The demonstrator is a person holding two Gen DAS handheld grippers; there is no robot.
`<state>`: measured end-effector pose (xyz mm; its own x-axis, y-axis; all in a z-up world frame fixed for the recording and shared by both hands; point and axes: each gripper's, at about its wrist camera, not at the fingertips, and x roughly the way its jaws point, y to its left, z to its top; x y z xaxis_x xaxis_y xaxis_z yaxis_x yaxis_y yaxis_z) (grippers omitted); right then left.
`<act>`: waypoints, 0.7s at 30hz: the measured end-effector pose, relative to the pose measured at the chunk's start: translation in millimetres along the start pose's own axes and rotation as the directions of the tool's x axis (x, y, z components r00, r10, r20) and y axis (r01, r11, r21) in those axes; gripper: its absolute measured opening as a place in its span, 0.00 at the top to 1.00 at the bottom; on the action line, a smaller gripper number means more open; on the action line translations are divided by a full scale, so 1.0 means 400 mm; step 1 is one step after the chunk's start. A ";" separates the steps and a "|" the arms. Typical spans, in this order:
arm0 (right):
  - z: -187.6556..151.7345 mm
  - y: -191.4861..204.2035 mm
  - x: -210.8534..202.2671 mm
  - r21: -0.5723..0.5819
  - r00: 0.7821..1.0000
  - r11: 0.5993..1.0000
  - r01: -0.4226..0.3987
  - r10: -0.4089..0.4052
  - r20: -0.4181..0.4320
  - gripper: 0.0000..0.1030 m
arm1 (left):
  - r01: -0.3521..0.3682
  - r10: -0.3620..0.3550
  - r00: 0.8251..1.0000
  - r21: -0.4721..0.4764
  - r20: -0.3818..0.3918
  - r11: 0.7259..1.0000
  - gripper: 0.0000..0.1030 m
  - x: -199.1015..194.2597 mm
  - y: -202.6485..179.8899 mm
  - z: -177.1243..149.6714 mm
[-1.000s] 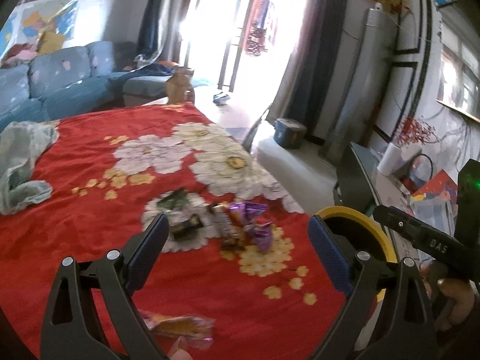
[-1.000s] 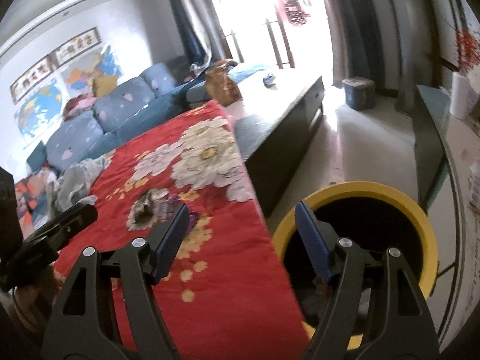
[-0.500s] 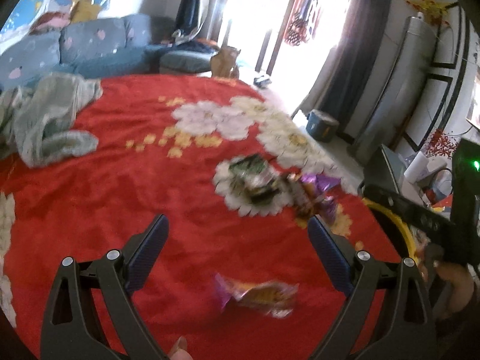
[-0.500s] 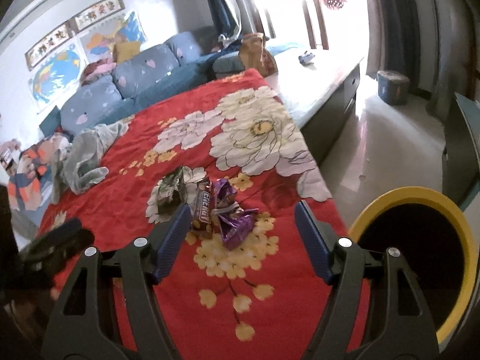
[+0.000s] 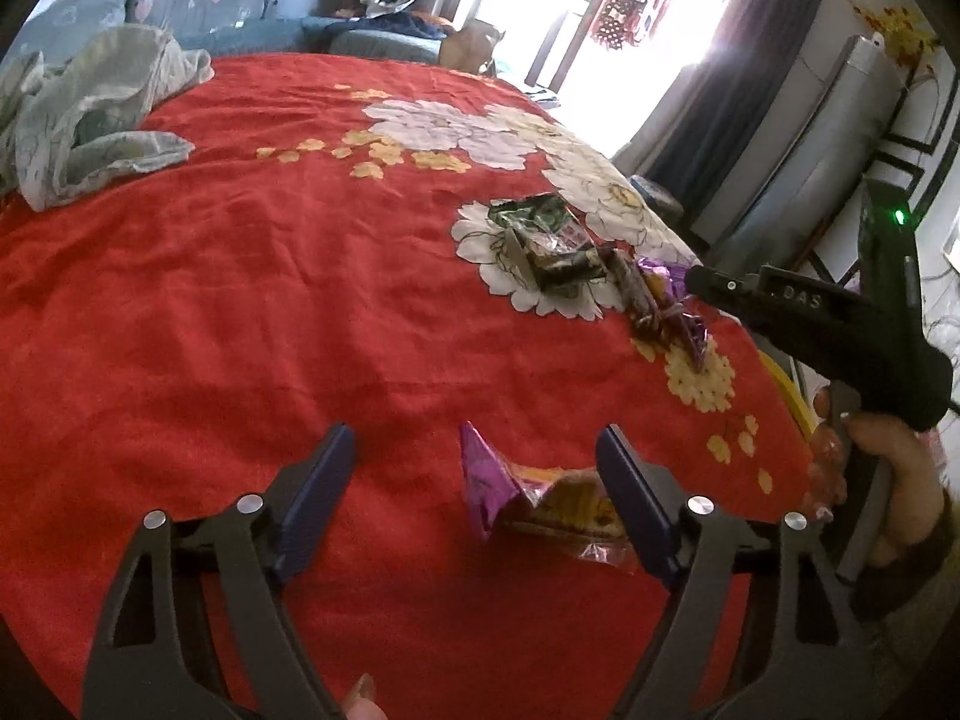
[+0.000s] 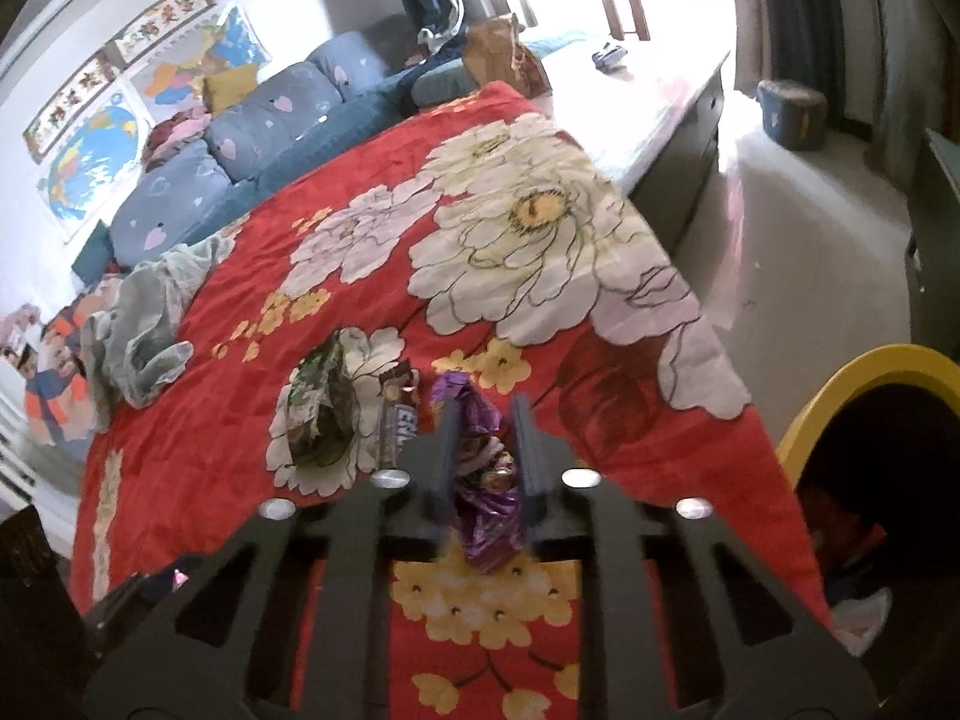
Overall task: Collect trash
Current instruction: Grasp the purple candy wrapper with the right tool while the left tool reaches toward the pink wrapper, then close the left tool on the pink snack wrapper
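Several snack wrappers lie on a red flowered blanket (image 5: 240,300). My left gripper (image 5: 474,456) is open, low over the blanket, with a purple and orange wrapper (image 5: 528,501) between its fingers, close to the right one. My right gripper (image 6: 486,426) is shut on a purple wrapper (image 6: 486,498) that still rests on the blanket. Beside it lie a brown chocolate bar wrapper (image 6: 399,414) and a green wrapper (image 6: 324,402). That pile also shows in the left wrist view (image 5: 558,246), with the right gripper's body (image 5: 840,324) over it.
A yellow-rimmed bin (image 6: 870,396) stands on the floor past the blanket's right edge, with trash inside. A grey crumpled cloth (image 5: 90,108) lies at the far left of the blanket. A blue sofa (image 6: 240,138) is behind. A low white table (image 6: 630,90) lies beyond.
My right gripper swung from over the bin to the wrapper pile and shut on the purple wrapper. My left gripper moved forward and down so the purple and orange wrapper sits between its fingers.
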<state>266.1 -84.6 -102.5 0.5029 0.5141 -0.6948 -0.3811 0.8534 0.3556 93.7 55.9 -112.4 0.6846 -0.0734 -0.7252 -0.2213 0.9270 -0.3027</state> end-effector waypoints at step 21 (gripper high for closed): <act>-0.082 -0.023 -0.138 -0.006 0.995 1.000 -0.013 0.013 0.097 0.91 | 0.092 -0.100 0.993 0.120 0.059 0.989 0.83 -0.038 -0.083 0.010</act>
<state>216.1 -123.7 -87.9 0.5706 0.5313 -0.6262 -0.3918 0.8463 0.3610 93.4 27.7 -88.6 0.7431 -0.1435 -0.6537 -0.0724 0.9537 -0.2918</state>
